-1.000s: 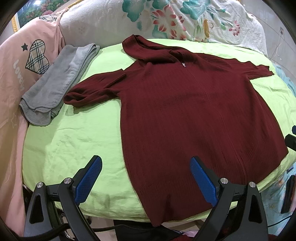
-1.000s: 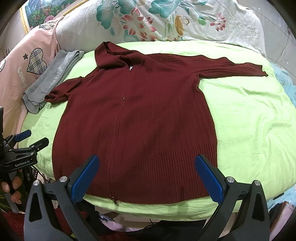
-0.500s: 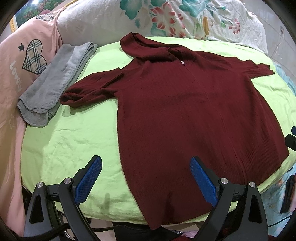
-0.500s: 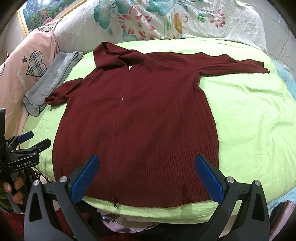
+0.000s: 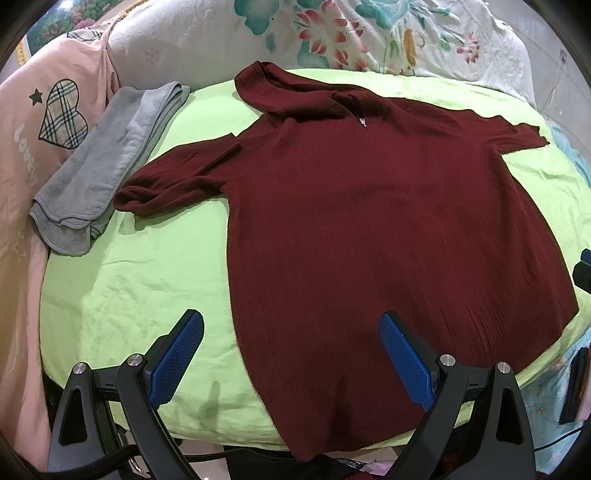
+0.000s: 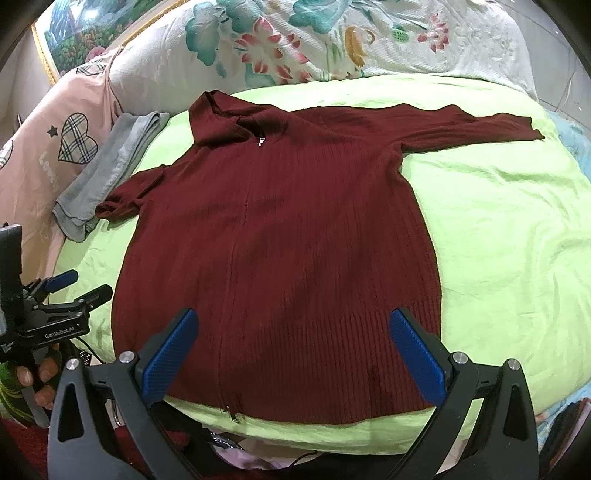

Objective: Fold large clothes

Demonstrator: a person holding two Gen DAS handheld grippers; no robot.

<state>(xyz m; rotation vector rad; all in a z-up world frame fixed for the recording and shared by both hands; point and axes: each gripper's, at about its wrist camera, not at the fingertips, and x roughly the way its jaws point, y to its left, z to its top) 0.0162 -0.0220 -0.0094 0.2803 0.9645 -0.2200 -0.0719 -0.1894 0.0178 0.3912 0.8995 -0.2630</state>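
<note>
A dark red zip-up hooded sweater (image 5: 369, 229) lies spread flat, front up, on a lime green sheet (image 5: 140, 280). Its left sleeve (image 5: 173, 181) is bunched short; its right sleeve (image 6: 472, 125) stretches out straight. My left gripper (image 5: 291, 343) is open and empty above the sweater's lower left hem corner. My right gripper (image 6: 293, 343) is open and empty above the ribbed hem (image 6: 314, 376). The left gripper also shows in the right wrist view (image 6: 70, 288), held in a hand at the bed's left edge.
A folded grey garment (image 5: 107, 166) lies at the bed's left edge beside the left sleeve. A pink garment with a plaid heart (image 5: 55, 118) hangs at far left. A floral quilt (image 5: 351, 33) is piled behind the sweater. The bed's front edge (image 6: 332, 439) drops off below the hem.
Both grippers have moved slightly forward and lower over the sweater's hem. The sweater has not moved and both grippers stay open.
</note>
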